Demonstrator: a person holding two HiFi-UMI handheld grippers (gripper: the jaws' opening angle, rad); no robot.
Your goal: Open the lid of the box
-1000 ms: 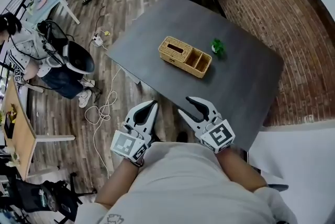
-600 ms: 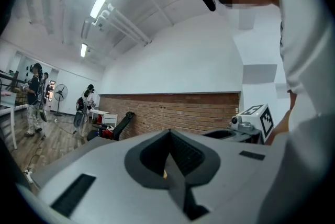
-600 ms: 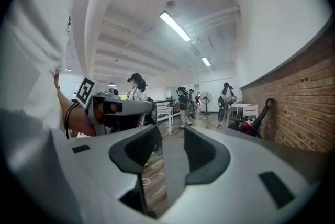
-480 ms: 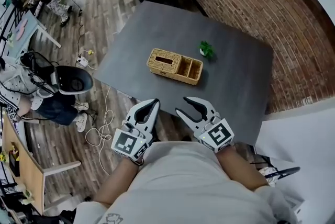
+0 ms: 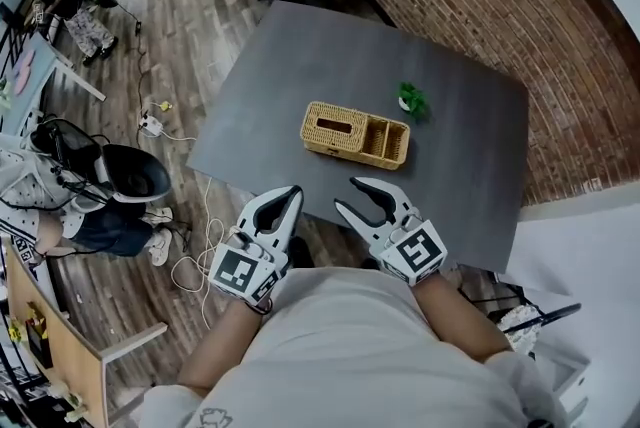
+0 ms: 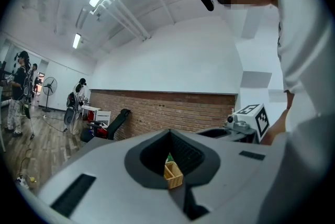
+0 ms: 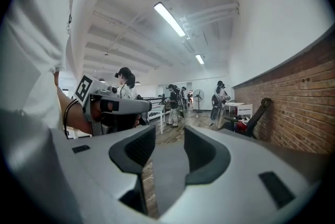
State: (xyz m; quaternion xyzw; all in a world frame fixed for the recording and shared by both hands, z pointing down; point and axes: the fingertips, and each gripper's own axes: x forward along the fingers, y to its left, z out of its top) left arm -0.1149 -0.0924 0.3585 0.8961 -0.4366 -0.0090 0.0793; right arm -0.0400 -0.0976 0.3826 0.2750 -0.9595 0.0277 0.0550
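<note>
A wicker box [image 5: 356, 135] lies in the middle of the grey table [image 5: 290, 66]. Its left half carries a slotted lid [image 5: 335, 124]; its right half shows open compartments. Both grippers hover side by side at the table's near edge, short of the box. The left gripper [image 5: 280, 201] has its tips together and holds nothing. Through the hollow between its jaws, the left gripper [image 6: 168, 133] view shows the box [image 6: 172, 175]. The right gripper [image 5: 358, 198] is open and empty, and in its own view the right gripper [image 7: 169, 131] frames the table edge and floor.
A small green plant [image 5: 412, 100] stands just beyond the box's right end. A brick wall [image 5: 560, 36] runs along the table's far right. Cables [image 5: 195, 216] lie on the wooden floor at left, near a round chair [image 5: 135, 174] and seated people.
Both grippers have moved forward together and now reach the table's near edge. The box lies closer ahead of them. Neither gripper's jaws have changed.
</note>
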